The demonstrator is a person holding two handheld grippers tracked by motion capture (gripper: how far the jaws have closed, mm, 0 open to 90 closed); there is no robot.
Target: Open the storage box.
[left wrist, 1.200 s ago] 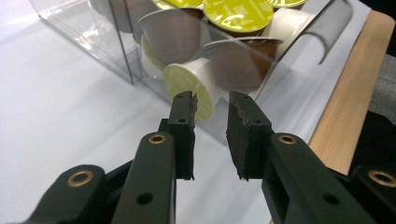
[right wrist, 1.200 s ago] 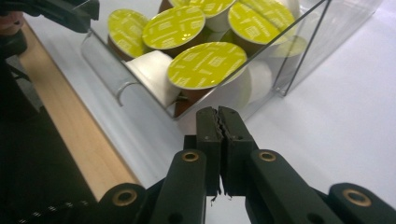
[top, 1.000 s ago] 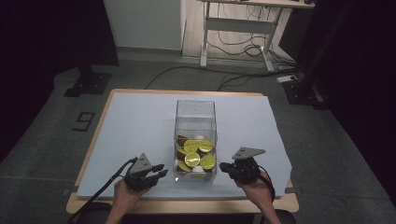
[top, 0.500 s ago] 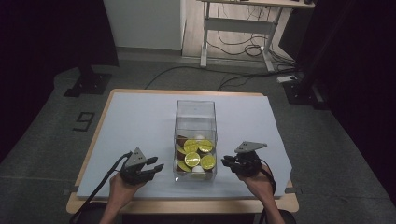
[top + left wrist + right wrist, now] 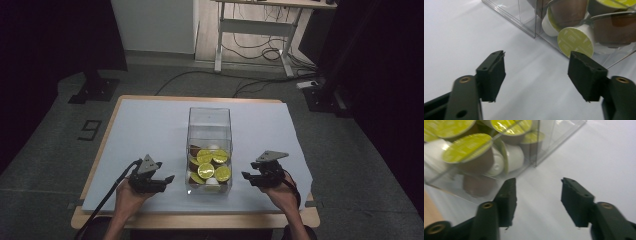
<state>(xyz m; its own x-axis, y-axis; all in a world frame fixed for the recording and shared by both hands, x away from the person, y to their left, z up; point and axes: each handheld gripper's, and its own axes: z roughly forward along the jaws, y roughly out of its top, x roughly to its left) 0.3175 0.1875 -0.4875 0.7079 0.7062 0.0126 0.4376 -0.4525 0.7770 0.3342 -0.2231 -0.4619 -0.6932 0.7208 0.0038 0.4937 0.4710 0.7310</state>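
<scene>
Presently, the clear box (image 5: 210,145) of yellow-lidded capsules (image 5: 210,165) is seen standing mid-desk, flanked by the left gripper (image 5: 169,179) and right gripper (image 5: 246,175). Jaws of both are spread, have just been opening, and nothing is pinched. Risk judged: light box nudged or tipped by uneven closing, capsules spilled. Desk (image 5: 150,125) is covered in pale sheet; dim room, cables (image 5: 250,52) trailed across floor behind.

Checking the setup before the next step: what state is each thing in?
clear box: upright, open-topped, part filled
coffee capsules: piled in the box's near end
left gripper: jaws just been opening, nothing between them
right gripper: jaws just been opening, nothing between them
</scene>
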